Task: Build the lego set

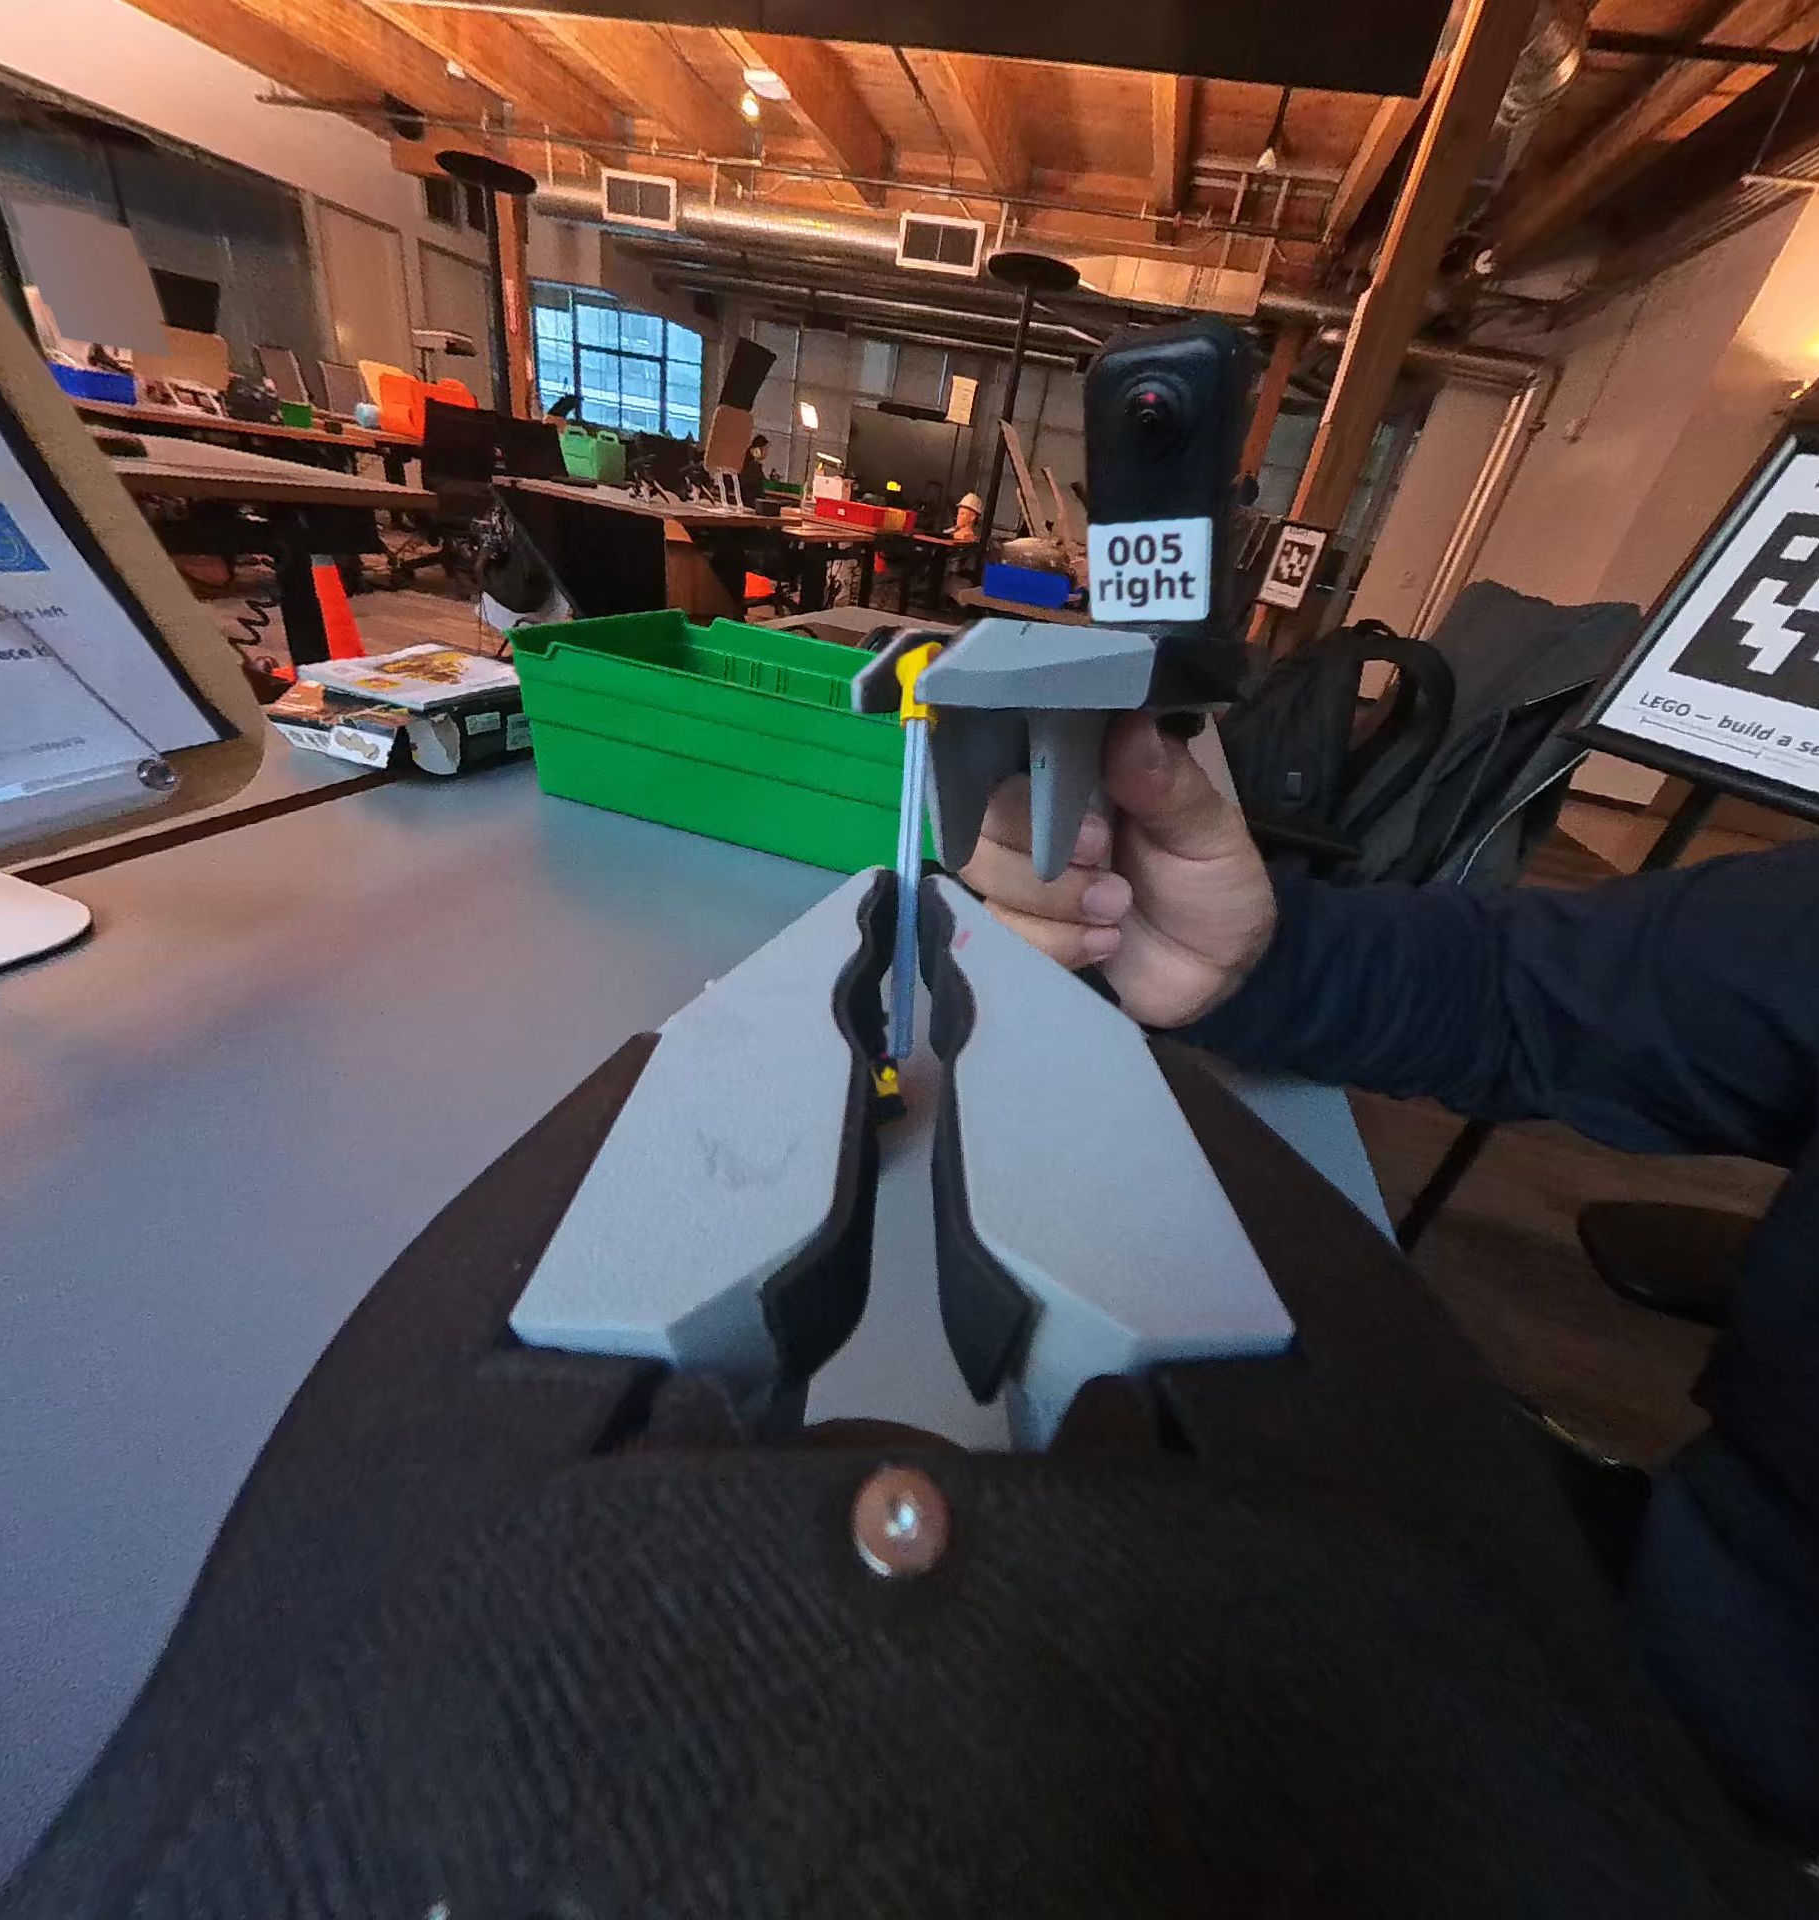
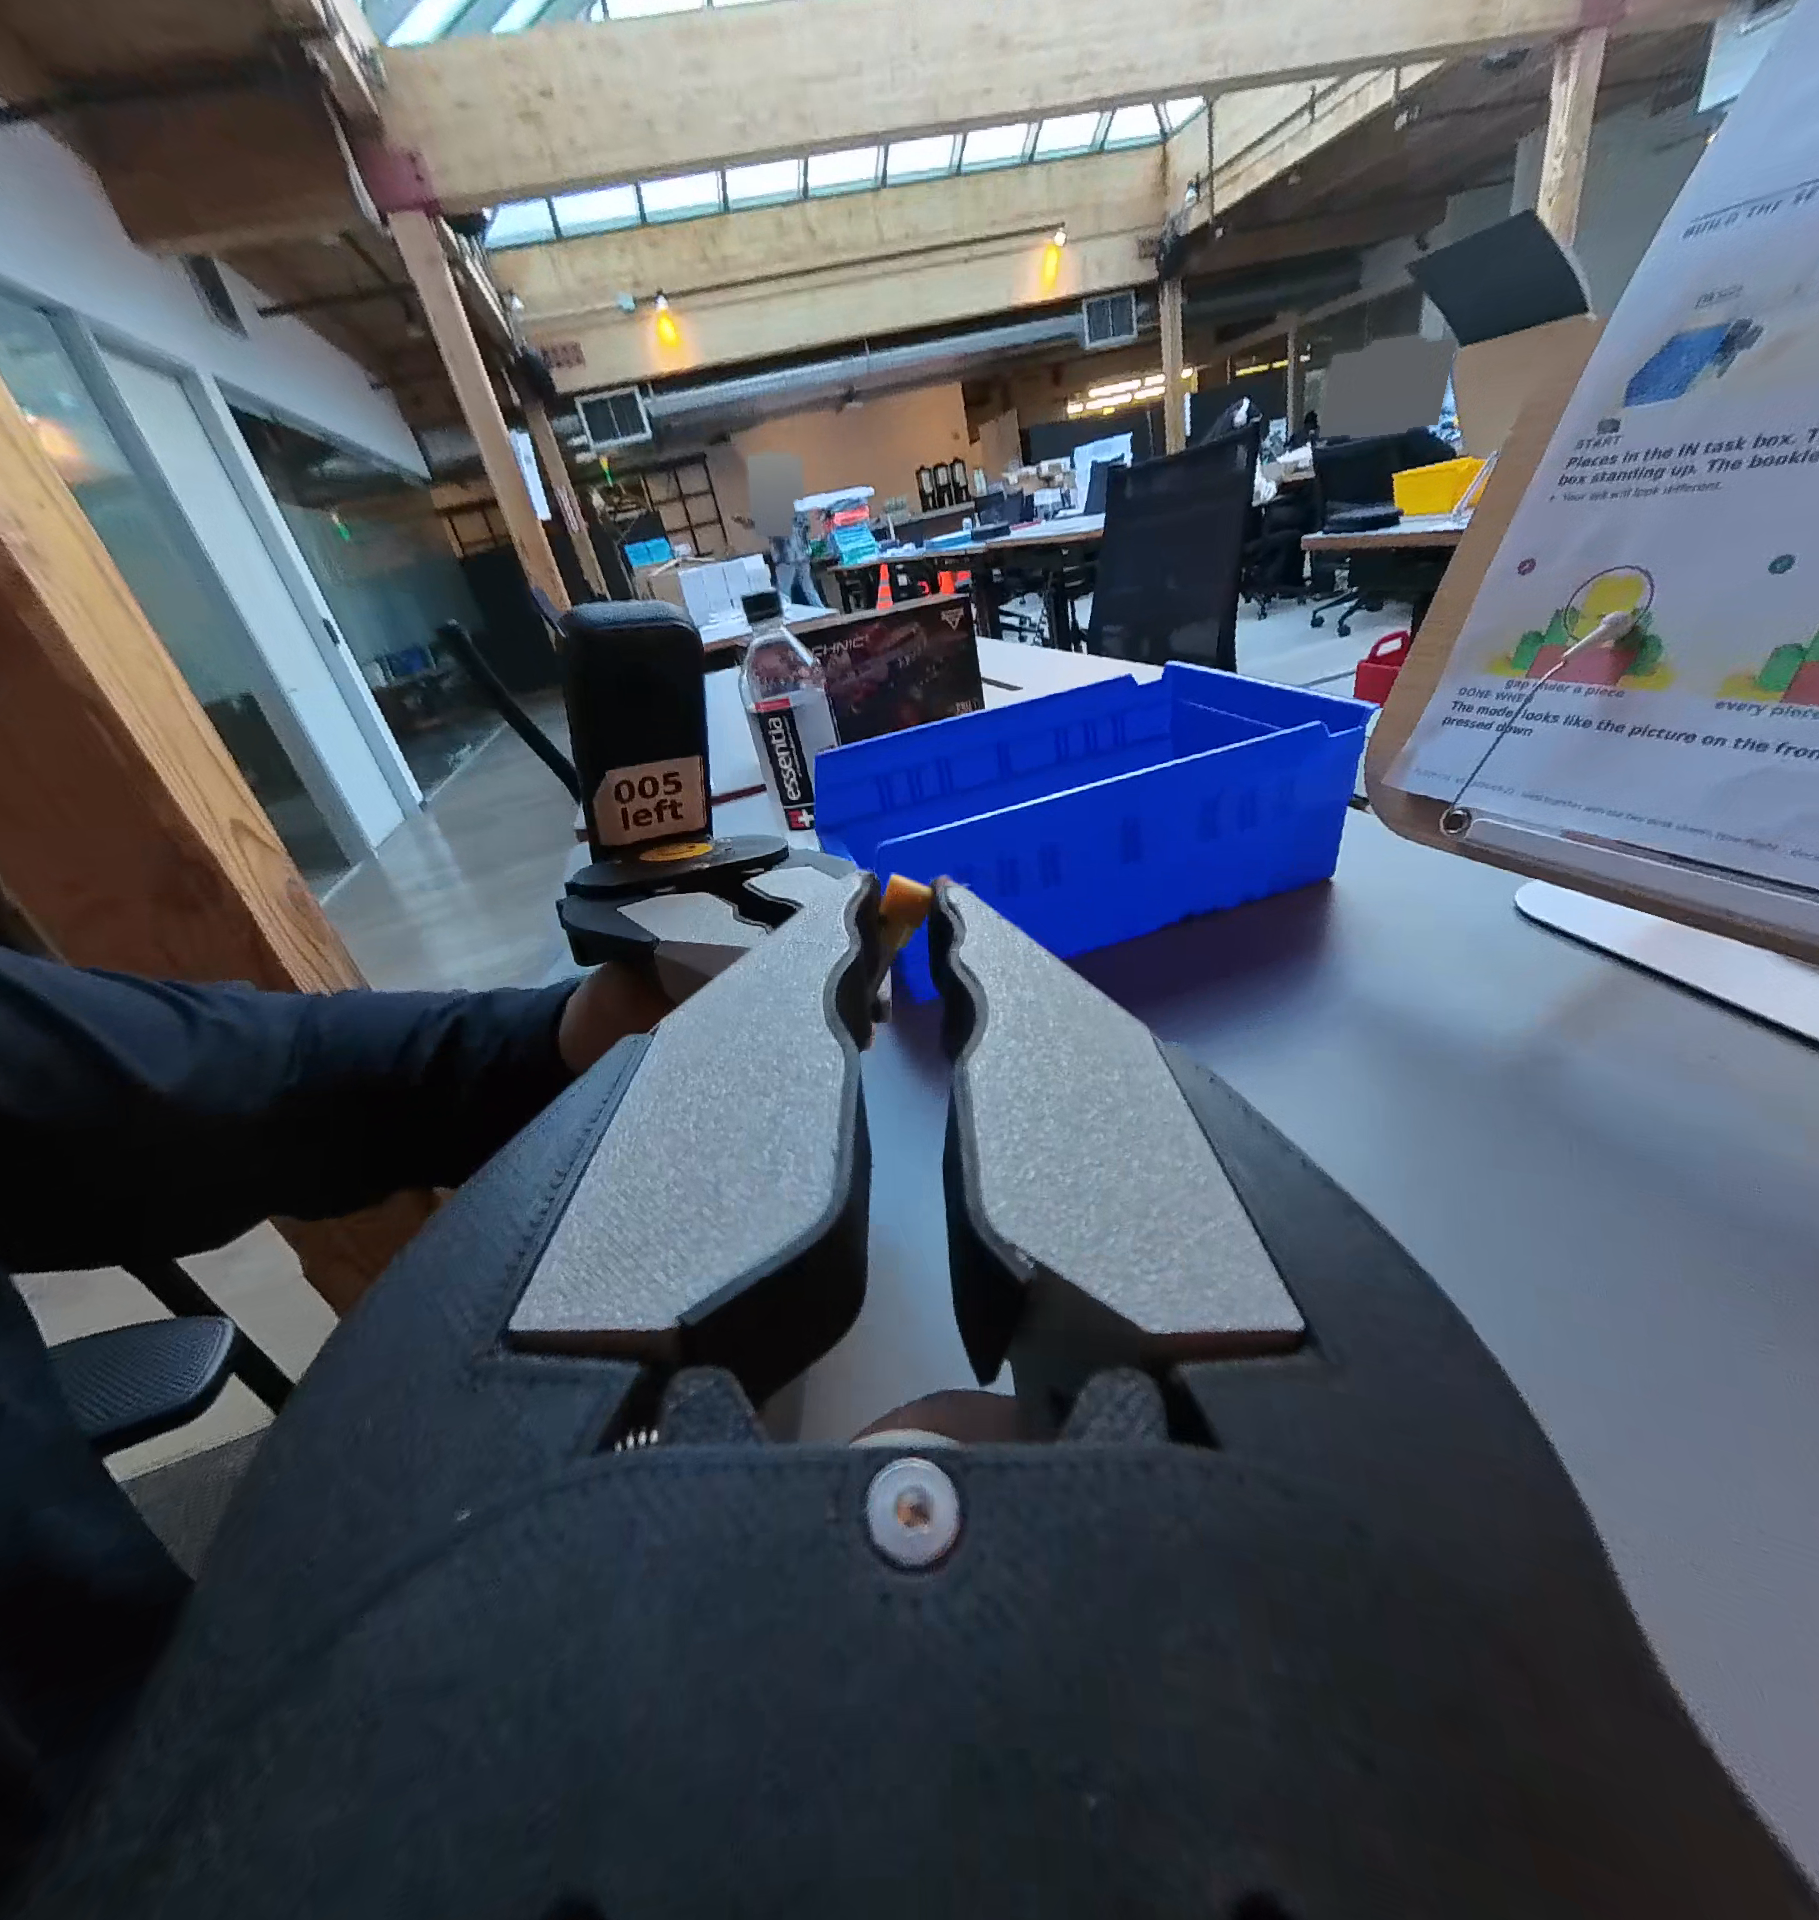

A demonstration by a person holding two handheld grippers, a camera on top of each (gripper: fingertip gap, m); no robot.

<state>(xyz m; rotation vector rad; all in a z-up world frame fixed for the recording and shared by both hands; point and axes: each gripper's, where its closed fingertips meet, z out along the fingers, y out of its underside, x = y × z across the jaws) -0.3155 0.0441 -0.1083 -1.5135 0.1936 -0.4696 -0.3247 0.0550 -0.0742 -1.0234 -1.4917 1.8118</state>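
My left gripper [image 1: 910, 935] jaws pinch the grey rod [image 1: 907, 883]; right gripper [image 2: 903, 925] jaws clamp its yellow end [image 2: 902, 904] above the counter [image 1: 313, 1039].

An open-plan workshop office: long desks [image 1: 261, 473], office chairs [image 2: 1170, 551], parts bins [image 2: 1092, 800], exposed timber ceiling [image 1: 884, 114]

Warm dim ceiling lamps, bright skylight glare, strong fisheye edge bending, foreground slightly soft.
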